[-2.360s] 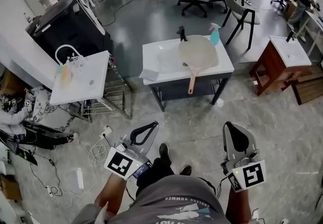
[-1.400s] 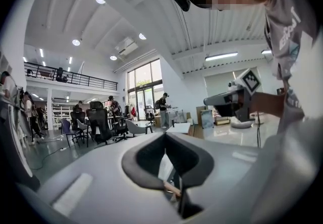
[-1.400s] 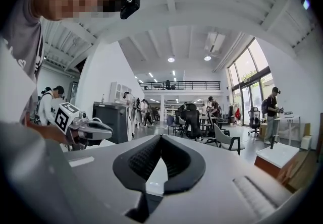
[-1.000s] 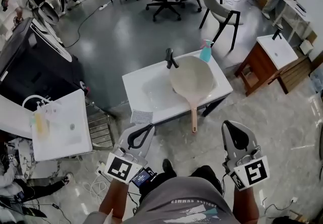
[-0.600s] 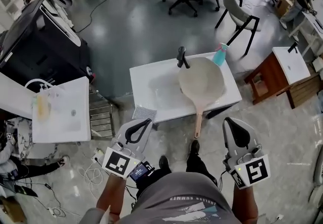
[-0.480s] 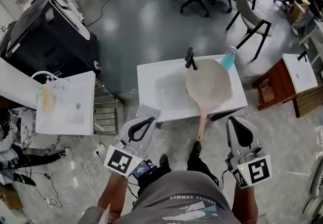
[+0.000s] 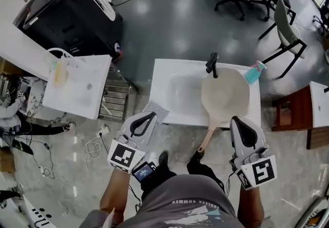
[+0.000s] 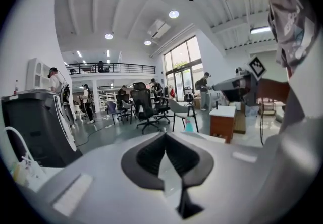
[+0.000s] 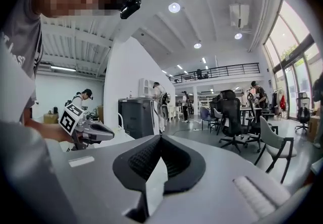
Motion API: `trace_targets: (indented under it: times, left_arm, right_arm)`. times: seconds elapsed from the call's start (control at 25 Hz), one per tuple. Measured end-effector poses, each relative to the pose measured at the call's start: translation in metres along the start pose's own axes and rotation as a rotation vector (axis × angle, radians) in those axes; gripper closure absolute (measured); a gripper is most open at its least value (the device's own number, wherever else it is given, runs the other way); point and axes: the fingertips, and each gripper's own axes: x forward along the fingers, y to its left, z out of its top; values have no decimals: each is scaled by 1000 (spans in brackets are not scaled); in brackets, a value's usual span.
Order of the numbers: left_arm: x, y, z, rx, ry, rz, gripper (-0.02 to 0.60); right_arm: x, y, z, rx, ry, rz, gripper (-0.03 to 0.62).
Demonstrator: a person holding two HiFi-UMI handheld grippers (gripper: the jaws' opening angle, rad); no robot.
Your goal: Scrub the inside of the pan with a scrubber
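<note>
I hold both tongs out low in front of me, at the near side of the white sink worktop [image 7: 172,80]. The left tongs [image 7: 152,114] are pressed together with nothing between them. In the head view their tip shows just beside the grey square scrubber pad [image 7: 160,107], which lies flat on the front left corner of that worktop; I cannot tell whether they touch. The right tongs [image 7: 236,118] are pressed together too and carry nothing, near the worktop's front edge on the right. The round beige pan [image 7: 225,93] sits open side up on the right part of the worktop. Its pinkish handle [image 7: 206,138] sticks out past the front edge towards me, between my two tongs. A black tap [image 7: 212,63] stands at the pan's far rim, and a teal spray bottle [image 7: 253,73] stands at the back right corner.
</note>
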Motion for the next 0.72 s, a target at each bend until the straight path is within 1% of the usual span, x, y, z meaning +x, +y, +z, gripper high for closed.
trace_targets:
  times: [0.12,0.24,0.44,0.56,0.6,0.64,0.72]
  left_arm:
    - [10,13,-25,9,47,40,578]
    - [20,27,-60,6,111,65,578]
    - [34,44,-126,-28,221,76,578]
    - [42,52,-162,-52,276,64,577]
    - [45,54,-174,-61,294,56,536]
    - [49,56,-186,-69,312,48,509]
    - [56,58,-211,-83,350,37,500]
  right_arm:
    - [20,-2,-9,1,17,47,592]
    - [38,0,-21,5,41,81,591]
    - [58,11,-48,17,95,115,591]
    - [67,19,-61,22,123,124,591]
    - [69,21,-66,24,131,125,591]
    - [72,23,-70,27,138,125,591]
    - [76,26,-78,34,157,126,591]
